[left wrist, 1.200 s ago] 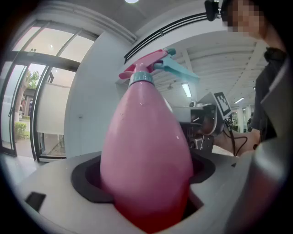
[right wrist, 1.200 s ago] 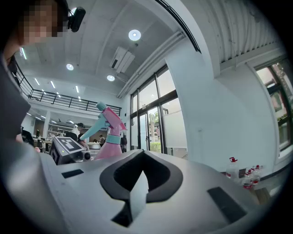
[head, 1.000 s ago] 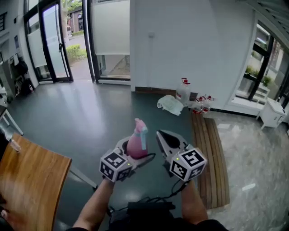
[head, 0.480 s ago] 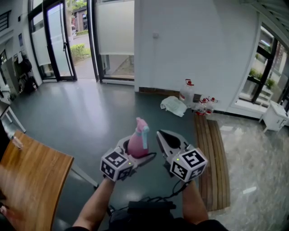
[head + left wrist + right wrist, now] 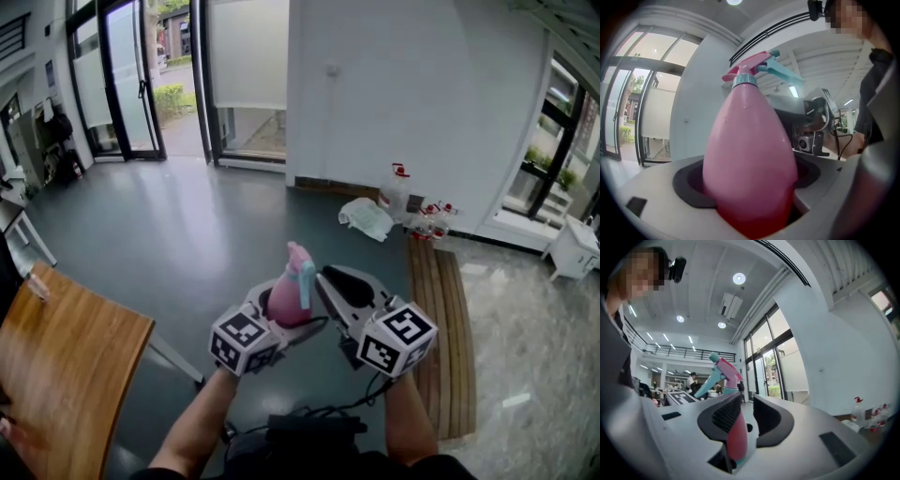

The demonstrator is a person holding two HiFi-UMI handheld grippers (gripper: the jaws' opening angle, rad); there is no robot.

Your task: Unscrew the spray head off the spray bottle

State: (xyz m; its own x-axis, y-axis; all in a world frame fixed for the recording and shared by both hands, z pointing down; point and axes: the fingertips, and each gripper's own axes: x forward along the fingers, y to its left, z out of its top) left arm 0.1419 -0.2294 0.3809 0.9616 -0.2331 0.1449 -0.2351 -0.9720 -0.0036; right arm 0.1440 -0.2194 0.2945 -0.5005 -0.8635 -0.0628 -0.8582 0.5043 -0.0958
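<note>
- Left gripper (image 5: 281, 317) clamps the spray bottle (image 5: 750, 154) by its smooth, probably light and slippery belly.
- Right gripper (image 5: 334, 283), jaws just opening narrowly, is empty; the stiff spray head (image 5: 757, 70) looks best gripped at its collar.

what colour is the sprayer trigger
Teal trigger, best seen in the left gripper view.

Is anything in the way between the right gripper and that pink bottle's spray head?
Nothing visible. The right gripper, whose fingers have just been opening with nothing gripped, sits close beside the spray head, only air between. The left gripper holds the bottle lower down.
</note>
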